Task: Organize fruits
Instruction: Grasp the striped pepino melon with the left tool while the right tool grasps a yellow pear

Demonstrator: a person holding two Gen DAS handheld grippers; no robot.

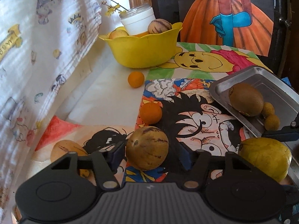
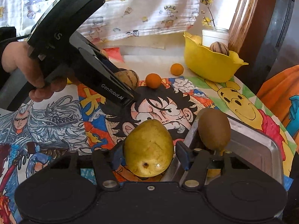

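My left gripper point(image 1: 148, 152) is open around a striped tan melon point(image 1: 147, 148) that rests on the cartoon mat; its jaws stand a little off both sides. The right wrist view shows the left gripper point(image 2: 129, 91) at that melon point(image 2: 129, 77). My right gripper point(image 2: 148, 154) is open around a yellow-green pear point(image 2: 148, 148), which also shows in the left wrist view point(image 1: 265, 157). A yellow bowl point(image 1: 142, 54) holds fruits and a white jar point(image 1: 138, 21). A steel tray point(image 1: 280, 91) holds a kiwi point(image 1: 245, 99) and two small yellow fruits point(image 1: 271, 115).
Two small oranges point(image 1: 135, 79) point(image 1: 150, 113) lie loose on the table between me and the bowl. Another tan fruit point(image 1: 67, 149) lies at my left finger. A patterned cloth point(image 1: 37, 56) hangs along the left side. Dark furniture point(image 2: 280, 28) stands behind the bowl.
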